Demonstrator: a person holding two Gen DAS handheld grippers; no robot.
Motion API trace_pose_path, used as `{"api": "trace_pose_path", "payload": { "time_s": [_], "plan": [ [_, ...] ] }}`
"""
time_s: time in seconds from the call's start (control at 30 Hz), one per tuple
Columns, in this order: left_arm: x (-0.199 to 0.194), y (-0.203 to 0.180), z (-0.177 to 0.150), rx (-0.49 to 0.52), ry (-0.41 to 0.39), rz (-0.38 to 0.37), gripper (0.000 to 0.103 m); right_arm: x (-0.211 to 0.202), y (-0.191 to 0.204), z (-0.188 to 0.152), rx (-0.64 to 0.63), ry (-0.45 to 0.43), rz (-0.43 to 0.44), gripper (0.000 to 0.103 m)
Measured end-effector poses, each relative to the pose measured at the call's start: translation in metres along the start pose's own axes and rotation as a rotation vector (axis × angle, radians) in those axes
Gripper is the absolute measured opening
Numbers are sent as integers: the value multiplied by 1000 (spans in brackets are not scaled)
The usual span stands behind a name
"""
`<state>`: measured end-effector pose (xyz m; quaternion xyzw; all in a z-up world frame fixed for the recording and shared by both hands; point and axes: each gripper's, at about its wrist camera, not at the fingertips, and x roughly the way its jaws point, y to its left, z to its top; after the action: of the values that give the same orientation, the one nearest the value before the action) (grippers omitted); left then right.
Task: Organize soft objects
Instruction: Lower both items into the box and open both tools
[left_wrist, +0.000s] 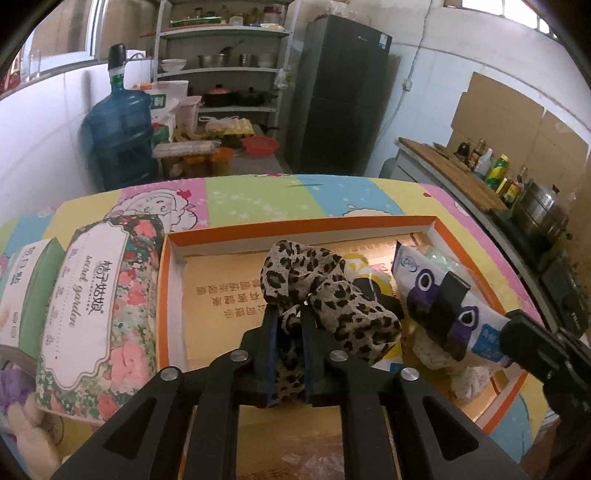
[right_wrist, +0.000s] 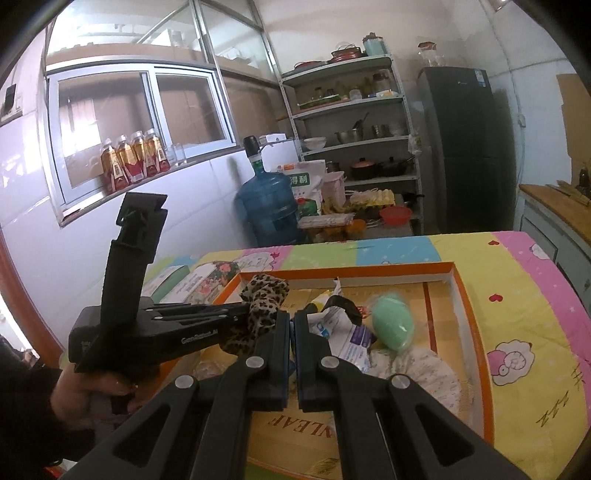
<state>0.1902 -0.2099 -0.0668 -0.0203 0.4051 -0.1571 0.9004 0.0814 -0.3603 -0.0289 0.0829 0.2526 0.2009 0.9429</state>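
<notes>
A shallow orange-rimmed cardboard box (left_wrist: 295, 227) lies on a table covered by a cartoon-print sheet. My left gripper (left_wrist: 289, 314) is shut on a leopard-print cloth (left_wrist: 332, 295), which hangs bunched over the box's left half; the cloth fills the gap between the pads. My right gripper (right_wrist: 293, 317) is shut on the end of a white and blue packet (right_wrist: 351, 339) with purple marks, held over the box's right half. A black strip lies across that packet (left_wrist: 476, 321). In the box sit a green oval sponge (right_wrist: 389, 325) and a pale patterned cloth (right_wrist: 424, 373).
A floral tissue pack (left_wrist: 99, 295) and a green one (left_wrist: 26, 280) lie left of the box, with a plush toy (left_wrist: 22, 424) at the near left. Beyond the table stand a water jug (left_wrist: 118, 136), shelves and a dark fridge (left_wrist: 340, 96). A counter with bottles and a pot (left_wrist: 539, 214) runs along the right.
</notes>
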Motion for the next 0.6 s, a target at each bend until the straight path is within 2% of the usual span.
{"api": "trace_pose_path", "payload": {
  "time_s": [0.07,0.17,0.5,0.6],
  "plan": [
    [-1,1,0,-3,-1,-8,28,1,1,-1,-4,0,7,4],
    [-1,3,-1,-19,3,-24,37,2,3,-1,-6,-3,15,4],
    [-10,5,-4,-28,-4,-14,38,5,4,-5,10,9,41,7],
    [-15,5,-5,-19,-7,13,38,6,5,-6,15,18,53,13]
  ]
}}
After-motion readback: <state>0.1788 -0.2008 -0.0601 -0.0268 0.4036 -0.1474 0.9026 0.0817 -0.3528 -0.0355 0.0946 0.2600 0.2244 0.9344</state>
